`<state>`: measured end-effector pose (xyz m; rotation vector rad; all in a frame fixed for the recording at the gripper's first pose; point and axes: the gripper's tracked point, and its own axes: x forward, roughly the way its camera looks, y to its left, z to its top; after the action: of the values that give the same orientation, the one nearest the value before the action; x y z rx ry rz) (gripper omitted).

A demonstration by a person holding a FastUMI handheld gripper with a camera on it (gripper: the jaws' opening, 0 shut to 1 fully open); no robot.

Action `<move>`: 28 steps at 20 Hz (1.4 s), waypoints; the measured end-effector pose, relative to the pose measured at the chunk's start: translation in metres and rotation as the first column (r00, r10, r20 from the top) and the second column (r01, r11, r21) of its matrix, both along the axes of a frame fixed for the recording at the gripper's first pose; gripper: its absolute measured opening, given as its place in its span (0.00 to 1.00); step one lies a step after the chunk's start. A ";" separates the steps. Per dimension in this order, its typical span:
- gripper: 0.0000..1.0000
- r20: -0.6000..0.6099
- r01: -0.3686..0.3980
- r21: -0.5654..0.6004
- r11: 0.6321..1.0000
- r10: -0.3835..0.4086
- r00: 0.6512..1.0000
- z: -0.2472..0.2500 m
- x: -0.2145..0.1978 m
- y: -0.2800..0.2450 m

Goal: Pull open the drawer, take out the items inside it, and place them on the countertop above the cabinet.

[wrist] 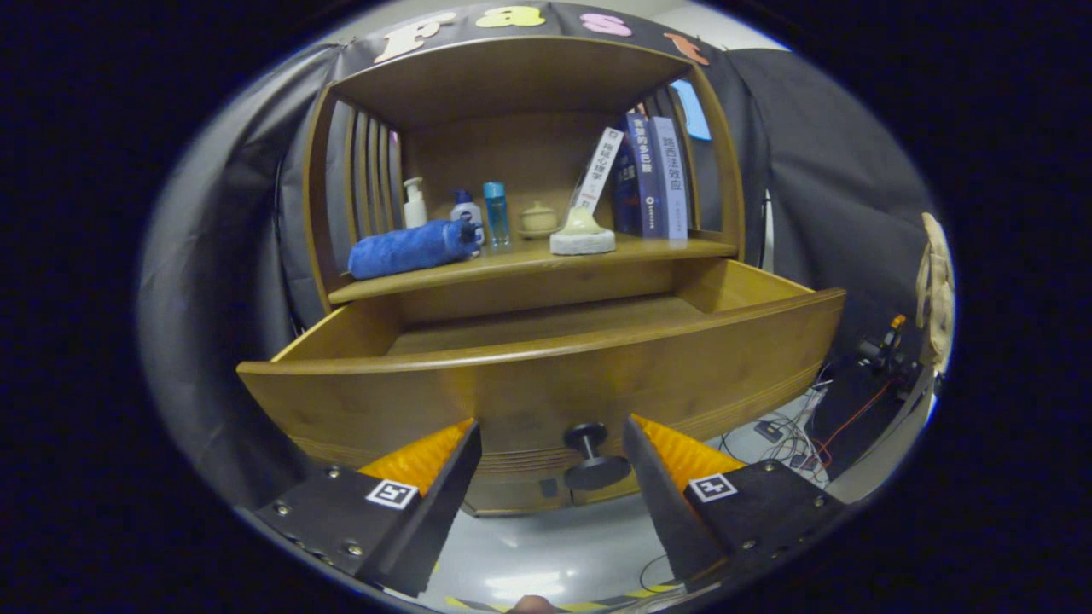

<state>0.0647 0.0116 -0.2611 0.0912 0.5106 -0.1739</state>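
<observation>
Overall, the cabinet [529, 170] stood directly ahead of the gripper [550, 452], with its drawer [546, 384] pulled well out toward the camera. The drawer's long axis ran crosswise to the fingers, and its front panel lay just beyond them. The visible part of the drawer floor appeared bare; the near strip behind the front panel was hidden, so whether anything remained inside could not be told. On the countertop [512, 269] above the drawer lay a blue roll [414, 247], set lengthwise along the front edge toward the left. A pale lump on a white pad [583, 236] sat near the middle. Behind these stood bottles [465, 209], a small lidded pot [538, 219] and, to the right, books [648, 175], one of them leaning. The knob [590, 452] projected from the drawer front, between the fingers and nearer the right one. The fingers stood apart, touching neither the knob nor the panel. Judged from this, the next move would call for raising the gripper over the front panel to inspect the hidden strip.
</observation>
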 end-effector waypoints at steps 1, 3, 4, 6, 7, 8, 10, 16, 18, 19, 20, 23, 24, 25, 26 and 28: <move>1.00 0.002 -0.002 0.003 1.000 0.002 1.000 0.000 0.001 0.000; 1.00 0.002 -0.014 0.023 1.000 0.014 1.000 -0.002 0.002 0.001; 0.99 0.000 -0.024 0.029 0.999 0.024 1.000 -0.002 0.003 0.002; 0.99 -0.001 -0.046 0.036 0.998 0.046 0.999 -0.003 0.004 0.002; 0.99 -0.001 -0.057 0.036 0.998 0.057 0.998 -0.002 0.005 0.001; 0.99 -0.002 -0.065 0.041 0.997 0.065 0.998 -0.003 0.005 0.001; 0.99 0.002 -0.073 0.062 0.995 0.073 0.997 -0.004 0.005 0.002; 0.99 0.018 -0.084 0.097 0.992 0.082 0.996 -0.004 0.008 0.000; 0.99 0.032 -0.088 0.108 0.990 0.085 0.996 -0.002 0.014 -0.002; 0.99 0.047 -0.085 0.115 0.990 0.080 0.996 -0.001 0.018 -0.003; 0.99 0.040 -0.085 0.120 0.989 0.081 0.996 -0.004 0.023 -0.004; 1.00 0.042 -0.086 0.122 0.989 0.081 0.996 -0.009 0.039 -0.004; 1.00 0.047 -0.081 0.126 0.989 0.076 0.996 -0.007 0.045 -0.004; 1.00 0.041 -0.083 0.126 0.989 0.079 0.996 -0.009 0.050 -0.003; 1.00 0.043 -0.084 0.125 0.989 0.079 0.996 -0.009 0.056 -0.004; 1.00 0.043 -0.089 0.130 0.987 0.084 0.996 -0.011 0.067 -0.005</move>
<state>0.1312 0.0065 -0.2726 0.2007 0.4880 -0.0529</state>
